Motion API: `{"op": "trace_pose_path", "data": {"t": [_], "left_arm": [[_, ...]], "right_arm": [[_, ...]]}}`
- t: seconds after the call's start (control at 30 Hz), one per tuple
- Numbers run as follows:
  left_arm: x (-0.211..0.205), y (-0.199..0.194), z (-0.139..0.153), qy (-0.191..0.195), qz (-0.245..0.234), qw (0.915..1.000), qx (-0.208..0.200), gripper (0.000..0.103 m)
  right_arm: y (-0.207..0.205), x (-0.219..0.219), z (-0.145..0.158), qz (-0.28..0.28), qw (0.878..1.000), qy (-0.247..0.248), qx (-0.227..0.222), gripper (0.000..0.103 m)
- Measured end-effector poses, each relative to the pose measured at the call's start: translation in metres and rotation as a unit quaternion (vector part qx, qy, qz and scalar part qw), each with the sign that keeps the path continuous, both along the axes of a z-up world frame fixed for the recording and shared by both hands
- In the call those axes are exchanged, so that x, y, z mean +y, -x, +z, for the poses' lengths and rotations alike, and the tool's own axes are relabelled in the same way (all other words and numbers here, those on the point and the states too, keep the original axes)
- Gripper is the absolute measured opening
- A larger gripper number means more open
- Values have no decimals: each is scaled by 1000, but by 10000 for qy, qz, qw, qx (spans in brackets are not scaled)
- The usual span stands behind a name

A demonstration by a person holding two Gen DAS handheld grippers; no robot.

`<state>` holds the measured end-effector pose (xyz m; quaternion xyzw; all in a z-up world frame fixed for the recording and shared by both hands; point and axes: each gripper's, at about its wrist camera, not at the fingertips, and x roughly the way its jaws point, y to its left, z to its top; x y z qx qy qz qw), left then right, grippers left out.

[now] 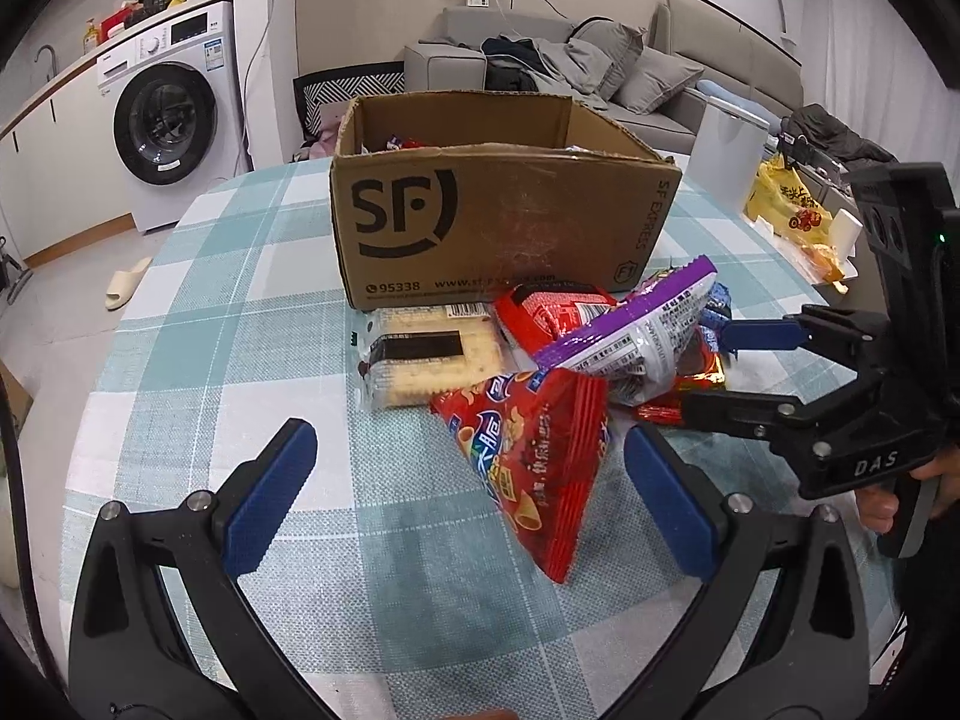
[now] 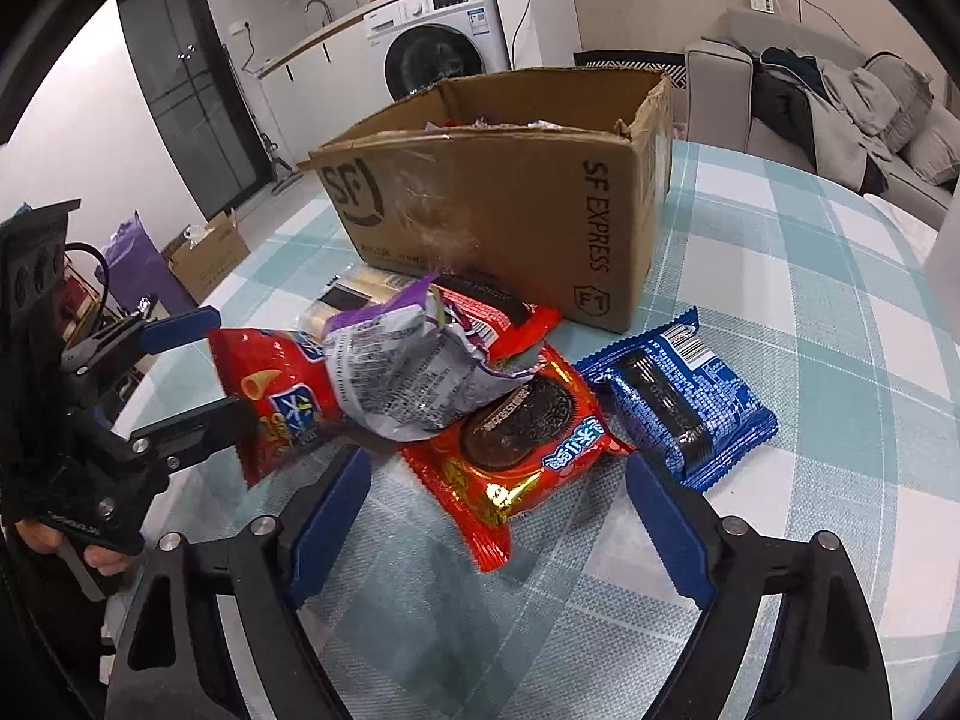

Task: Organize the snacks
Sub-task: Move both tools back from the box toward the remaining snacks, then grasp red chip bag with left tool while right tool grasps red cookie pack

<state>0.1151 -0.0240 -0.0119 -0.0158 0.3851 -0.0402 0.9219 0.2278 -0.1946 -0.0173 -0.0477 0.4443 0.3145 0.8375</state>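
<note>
An open SF cardboard box (image 1: 510, 222) (image 2: 510, 204) stands on the checked table with a few wrappers inside. In front of it lies a heap of snacks: a cracker pack (image 1: 420, 354), a purple bag (image 1: 636, 324) (image 2: 408, 372), a red cone-snack bag (image 1: 540, 462) (image 2: 276, 396), a red cookie pack (image 2: 516, 456) and a blue cookie pack (image 2: 684, 396). My left gripper (image 1: 468, 432) (image 2: 228, 363) is open, its blue pads on either side of the cone-snack bag without touching it. My right gripper (image 2: 497, 459) (image 1: 708, 371) is open astride the red cookie pack, pads apart from it.
A yellow bag (image 1: 786, 210) and a white container (image 1: 720, 156) sit at the table's right edge. A grey sofa (image 1: 600, 60) with clothes and a washing machine (image 1: 174, 120) stand beyond the table. Bare checked cloth (image 1: 210, 312) lies left of the heap.
</note>
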Motion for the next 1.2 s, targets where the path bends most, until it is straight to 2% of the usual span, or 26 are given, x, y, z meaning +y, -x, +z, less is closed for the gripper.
{"op": "trace_pose_path", "data": {"t": [0.3, 0.53, 0.67, 0.8, 0.87, 1.13, 1.2], "left_arm": [[2, -6, -12, -13, -5, 9999, 126, 102], [3, -14, -22, 17, 24, 9997, 225, 102], [4, -15, -25, 74, -11, 9997, 231, 97], [5, -17, -28, 143, -95, 9995, 247, 88], [4, -16, -30, 179, -132, 9995, 241, 85], [-1, -14, -33, 379, -469, 9979, 247, 48], [-2, -15, -33, 353, -485, 9979, 239, 47]], "right_arm": [[-12, 9, -8, 168, 9996, 232, 15, 88], [-16, 15, -15, 30, 9994, 337, 93, 88], [-14, 21, -19, -50, 9993, 371, 94, 88], [-12, 25, -19, -90, 9987, 506, -3, 85], [-10, 25, -19, -88, 9986, 527, -35, 80], [-3, 16, -17, -135, 9989, 442, -64, 63], [-1, 13, -17, -143, 9991, 393, -51, 60]]}}
